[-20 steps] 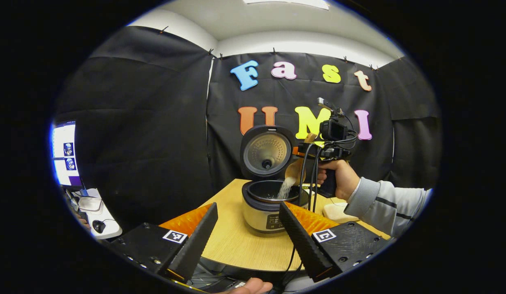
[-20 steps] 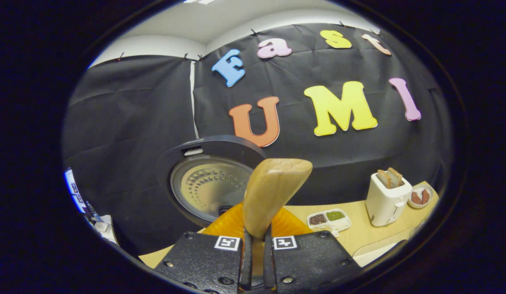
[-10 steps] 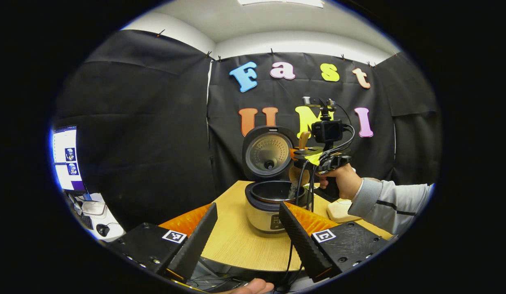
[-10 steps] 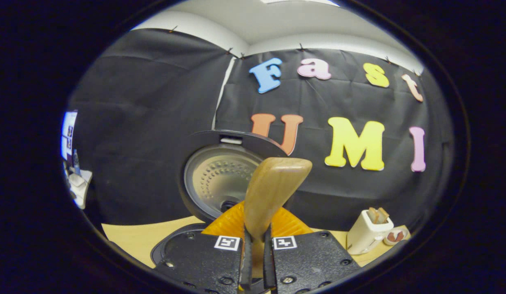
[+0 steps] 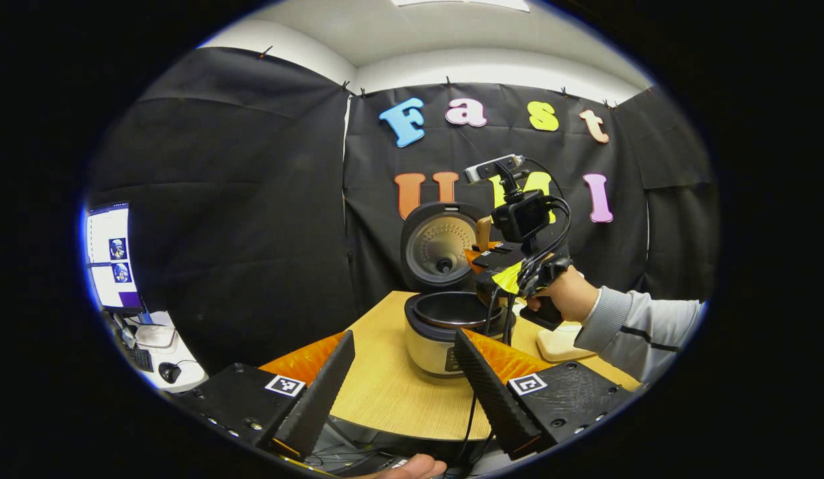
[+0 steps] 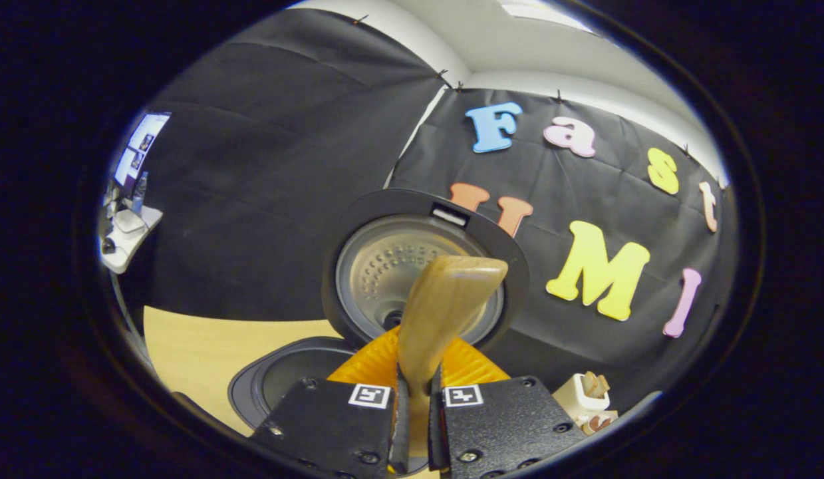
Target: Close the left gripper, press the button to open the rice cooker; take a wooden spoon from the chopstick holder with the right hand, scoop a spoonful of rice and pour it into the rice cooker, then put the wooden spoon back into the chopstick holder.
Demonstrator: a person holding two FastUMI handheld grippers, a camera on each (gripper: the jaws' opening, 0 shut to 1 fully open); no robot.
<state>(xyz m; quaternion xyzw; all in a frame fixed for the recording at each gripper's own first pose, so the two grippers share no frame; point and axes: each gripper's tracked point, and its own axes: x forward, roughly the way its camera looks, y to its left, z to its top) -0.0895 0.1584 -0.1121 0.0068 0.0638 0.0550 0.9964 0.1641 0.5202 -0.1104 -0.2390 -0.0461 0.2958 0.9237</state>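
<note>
In the left gripper view, the left gripper (image 5: 398, 382) is held low at the near edge of the counter (image 5: 392, 392), its two fingers spread wide apart with nothing between them. Beyond the fingers, the rice cooker (image 5: 445, 336) stands on the counter with its lid (image 5: 443, 246) swung up and upright behind the pot, so the dark inner pot lies open. The right gripper (image 5: 486, 256) hovers just above the cooker's right rim, held by a hand (image 5: 568, 296) in a grey sleeve that reaches in from the cooker's right. A short wooden piece of the spoon (image 5: 483, 234) sticks up from that gripper, in front of the lid's right edge. A pale flat object lies on the counter to the right of the cooker, partly hidden by the hand. Far to the cooker's left, off the counter, a lit monitor (image 5: 112, 256) stands over a small white desk.

In the right gripper view, the right gripper (image 6: 415, 426) is closed on the wooden spoon (image 6: 445, 313): both fingers press on its handle, and the wooden end rises straight up in front of the cooker's raised lid (image 6: 392, 266). The open pot's rim (image 6: 278, 372) shows just below the lid, left of the gripper. A white toaster (image 6: 584, 392) with slices in it sits on the counter well to the cooker's right. Whether any rice lies in the pot cannot be told.
</note>
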